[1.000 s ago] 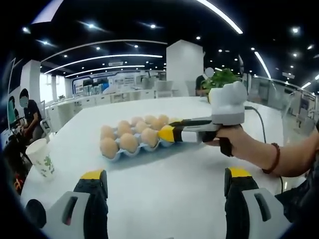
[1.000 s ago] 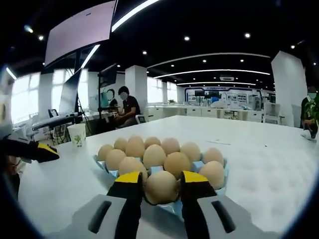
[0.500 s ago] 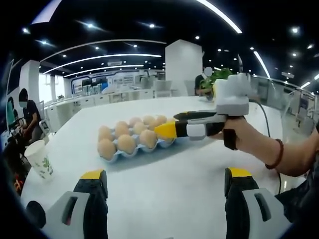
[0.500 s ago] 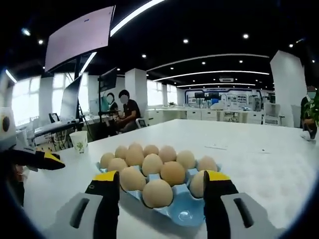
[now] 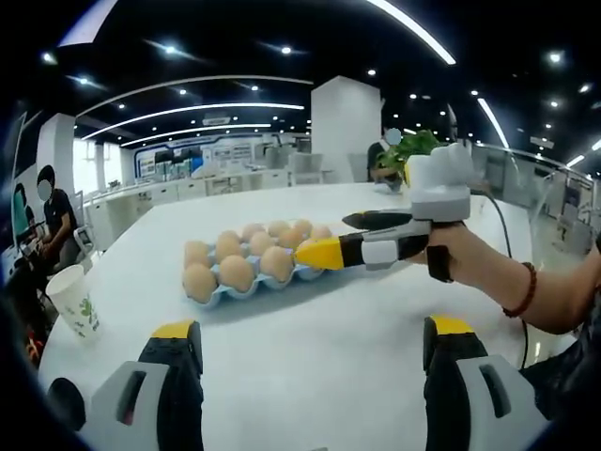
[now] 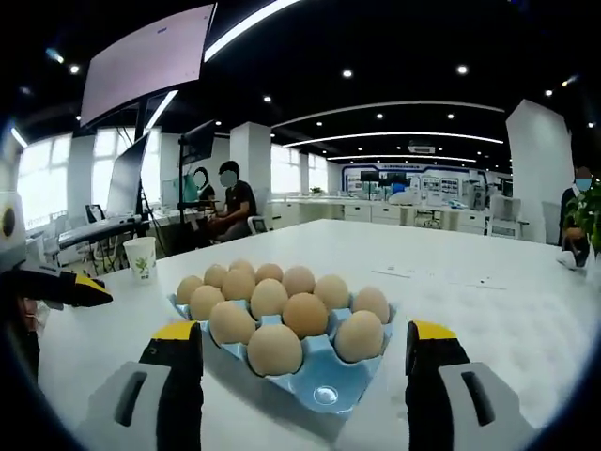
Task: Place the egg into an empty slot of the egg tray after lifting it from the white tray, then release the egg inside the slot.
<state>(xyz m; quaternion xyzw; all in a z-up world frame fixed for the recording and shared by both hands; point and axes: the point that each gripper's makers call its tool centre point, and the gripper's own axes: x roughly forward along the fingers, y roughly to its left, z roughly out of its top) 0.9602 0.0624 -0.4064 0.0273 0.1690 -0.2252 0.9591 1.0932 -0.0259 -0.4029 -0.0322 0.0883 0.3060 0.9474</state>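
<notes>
A blue egg tray (image 6: 329,381) holding several brown eggs sits on the white table, just ahead of my right gripper (image 6: 300,331). That gripper is open wide with nothing between its jaws. The nearest egg (image 6: 274,348) rests in a front slot, apart from both jaws, and beside it one front slot (image 6: 324,395) is bare. In the left gripper view the egg tray (image 5: 211,293) lies mid-table, and the right gripper (image 5: 340,237), held in a hand, hovers open at its right end. My left gripper (image 5: 313,329) is open and empty, low over the table.
A paper cup (image 5: 77,299) stands near the table's left edge, also seen as the cup (image 6: 141,256) from the right gripper. The left gripper (image 6: 89,289) pokes in at the far left. A seated person (image 6: 230,197) is beyond the table. A potted plant (image 5: 413,146) stands at the back.
My right gripper opened off the egg and drew back a little from the tray. The egg stays in the front slot. The left gripper has not moved.
</notes>
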